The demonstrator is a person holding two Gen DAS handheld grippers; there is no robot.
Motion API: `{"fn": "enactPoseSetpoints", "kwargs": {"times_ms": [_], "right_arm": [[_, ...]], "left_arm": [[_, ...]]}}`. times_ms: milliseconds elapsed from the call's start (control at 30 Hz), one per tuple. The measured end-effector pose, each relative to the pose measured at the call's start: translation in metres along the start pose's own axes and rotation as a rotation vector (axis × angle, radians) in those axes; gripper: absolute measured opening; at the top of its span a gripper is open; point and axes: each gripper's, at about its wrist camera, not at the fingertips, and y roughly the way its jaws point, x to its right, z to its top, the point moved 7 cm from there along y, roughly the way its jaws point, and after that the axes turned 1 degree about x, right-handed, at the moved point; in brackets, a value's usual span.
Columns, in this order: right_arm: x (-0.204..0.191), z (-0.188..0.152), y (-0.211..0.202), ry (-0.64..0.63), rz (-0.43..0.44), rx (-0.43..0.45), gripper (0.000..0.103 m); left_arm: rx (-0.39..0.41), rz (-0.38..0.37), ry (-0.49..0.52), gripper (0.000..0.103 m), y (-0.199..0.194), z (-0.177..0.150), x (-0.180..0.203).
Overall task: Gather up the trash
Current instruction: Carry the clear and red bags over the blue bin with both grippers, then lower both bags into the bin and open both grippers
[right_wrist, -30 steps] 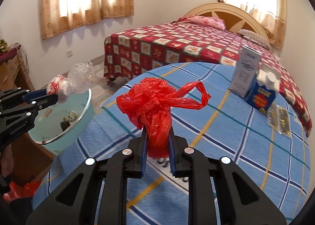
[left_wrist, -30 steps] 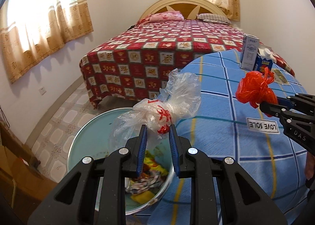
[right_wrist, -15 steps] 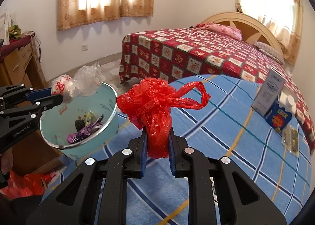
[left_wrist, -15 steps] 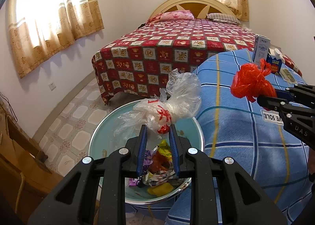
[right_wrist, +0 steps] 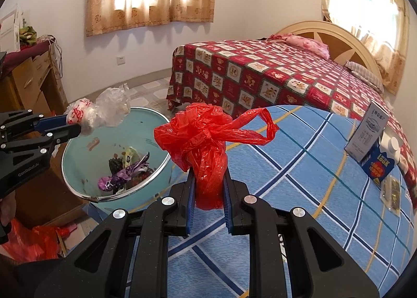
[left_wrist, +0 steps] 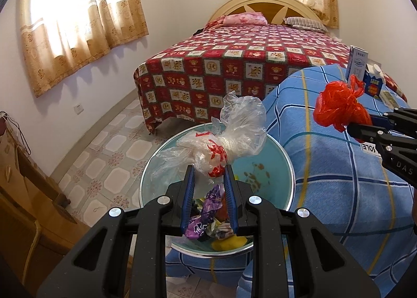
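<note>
My left gripper (left_wrist: 208,170) is shut on a crumpled clear plastic bag (left_wrist: 226,131) with red print and holds it over a light blue trash bin (left_wrist: 276,167) with wrappers inside. From the right wrist view the left gripper (right_wrist: 78,128) and clear bag (right_wrist: 104,110) hang above the bin (right_wrist: 78,152). My right gripper (right_wrist: 207,180) is shut on a knotted red plastic bag (right_wrist: 206,141), held above the blue checked table cover (right_wrist: 299,193) right of the bin. The red bag (left_wrist: 338,107) and right gripper (left_wrist: 365,126) also show in the left wrist view.
A bed with a red patterned quilt (left_wrist: 247,60) stands behind. A white box (right_wrist: 367,131), a blue carton (right_wrist: 380,165) and blister packs (right_wrist: 391,191) sit at the table's far right. A wooden cabinet (right_wrist: 31,81) stands left; a red bag (right_wrist: 28,240) lies on the floor.
Both grippers moved left toward the bin, each keeping its bag. The left gripper with the clear bag is now over the bin's opening; the red bag is closer to the rim.
</note>
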Motion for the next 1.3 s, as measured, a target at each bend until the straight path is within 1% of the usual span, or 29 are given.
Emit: {"fn": "enactPoseSetpoints", "kwargs": {"times_ms": [400,967,1300], "right_arm": [[-0.013,0.005,-0.002,-0.023,0.015,0.01,0.019],[-0.023,0.012,0.007,-0.054,0.025,0.006,0.019],[-0.032,0.017,0.014,-0.077,0.031,0.002,0.019]], "left_arm": [[0.01,0.018,-0.002,0.023,-0.01,-0.006,-0.012],[0.016,0.067,-0.022,0.023,-0.013,-0.007,-0.033],[0.013,0.083,-0.048,0.023,-0.011,-0.009,-0.047]]}}
